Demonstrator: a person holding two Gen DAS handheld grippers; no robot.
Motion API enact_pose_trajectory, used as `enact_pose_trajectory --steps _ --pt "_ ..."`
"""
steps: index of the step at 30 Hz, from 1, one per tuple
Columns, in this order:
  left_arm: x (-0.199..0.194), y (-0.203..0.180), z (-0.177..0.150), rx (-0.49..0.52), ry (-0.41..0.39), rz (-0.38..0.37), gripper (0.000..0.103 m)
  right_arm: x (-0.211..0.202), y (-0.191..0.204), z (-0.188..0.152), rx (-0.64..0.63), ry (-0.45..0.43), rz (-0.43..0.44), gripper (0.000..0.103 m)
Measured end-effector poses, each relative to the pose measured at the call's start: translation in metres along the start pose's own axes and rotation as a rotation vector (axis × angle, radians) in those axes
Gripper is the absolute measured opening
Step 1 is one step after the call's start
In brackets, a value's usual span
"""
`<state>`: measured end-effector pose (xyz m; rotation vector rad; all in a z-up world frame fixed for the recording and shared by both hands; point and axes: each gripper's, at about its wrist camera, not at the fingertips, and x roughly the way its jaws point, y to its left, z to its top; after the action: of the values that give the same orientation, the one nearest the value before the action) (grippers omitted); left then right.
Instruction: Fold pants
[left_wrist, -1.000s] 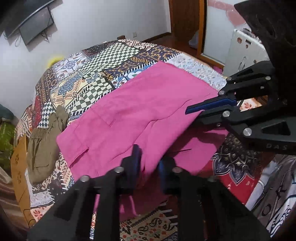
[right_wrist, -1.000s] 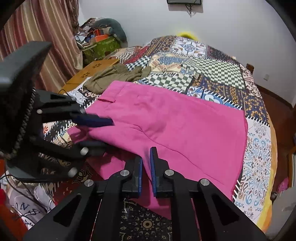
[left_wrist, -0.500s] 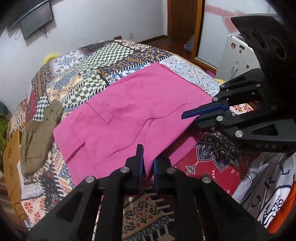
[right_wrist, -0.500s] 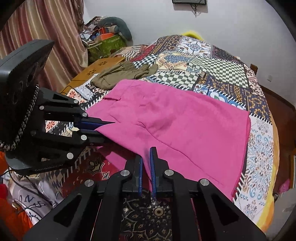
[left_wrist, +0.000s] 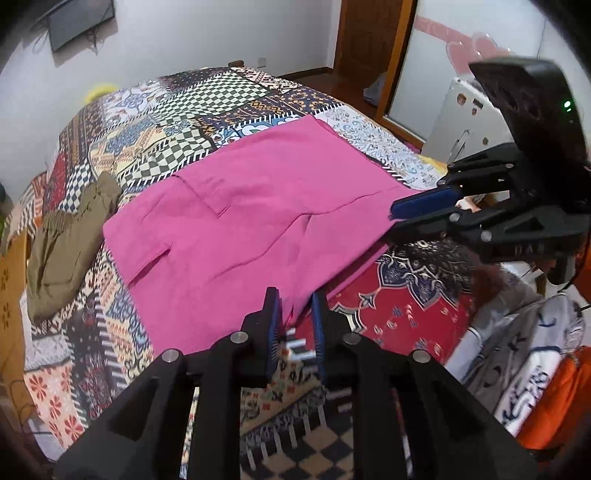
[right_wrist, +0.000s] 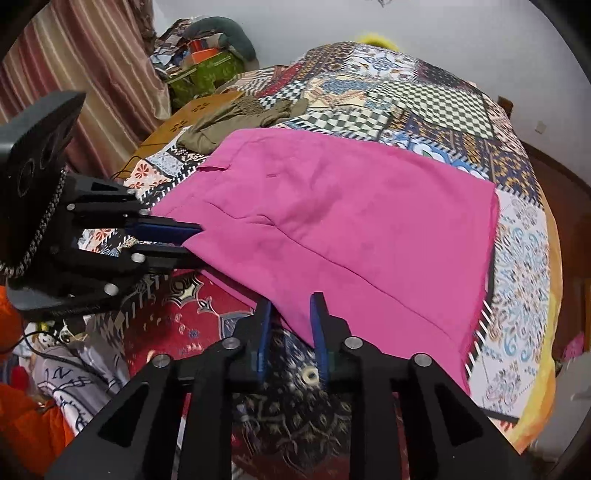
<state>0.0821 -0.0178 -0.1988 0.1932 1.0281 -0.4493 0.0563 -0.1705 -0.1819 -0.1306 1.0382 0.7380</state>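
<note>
- Now, lower centre of the left wrist view: my left gripper (left_wrist: 294, 317) has just been opening; its jaws stand a narrow gap apart, with the near hem of the pink pants (left_wrist: 258, 218) reaching between the blue pads. The pads do not appear to press on the cloth.
- Lower centre of the right wrist view: my right gripper (right_wrist: 290, 319) has likewise just been opening. Jaws are a narrow gap apart, and the pants' near edge (right_wrist: 332, 229) lies between the tips, loose as far as I can tell.
- Each gripper shows in the other's view: the right one at the right edge (left_wrist: 417, 212), the left one at the left edge (right_wrist: 184, 243), both with tips at the pants' near edge.
- The pants lie spread flat across the middle of both views on the patchwork bedspread (left_wrist: 155, 122), one layer folded over another, with a seam running diagonally.
- Farther, left of centre in the left view: an olive garment (left_wrist: 62, 251) is crumpled on the bedspread, just beside the pants' waistband end.
- Farthest, upper left: a wall-mounted screen (left_wrist: 79, 22) on the white wall.
</note>
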Motion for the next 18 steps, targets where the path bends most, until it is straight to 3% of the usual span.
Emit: enact_pose_trajectory --steps 4,9,11,13,18 --pt "-0.02 0.007 -0.002 -0.028 -0.028 -0.014 0.017 -0.016 -0.004 -0.001 0.0 -0.011 -0.01 0.019" --pt "-0.039 0.019 0.006 -0.074 -0.097 0.023 0.021 -0.035 -0.003 0.008 -0.013 -0.071 -0.026 0.02" --pt "-0.036 0.026 0.01 -0.103 -0.102 0.038 0.026 -0.035 -0.004 0.015 -0.002 -0.093 -0.02 0.029" --pt "-0.026 0.034 0.013 -0.133 -0.087 0.044 0.027 -0.028 -0.006 0.02 0.021 -0.11 -0.031 0.044" --pt "0.007 0.05 0.006 -0.188 -0.002 0.055 0.027 0.008 -0.015 0.019 0.063 -0.039 -0.031 0.045"
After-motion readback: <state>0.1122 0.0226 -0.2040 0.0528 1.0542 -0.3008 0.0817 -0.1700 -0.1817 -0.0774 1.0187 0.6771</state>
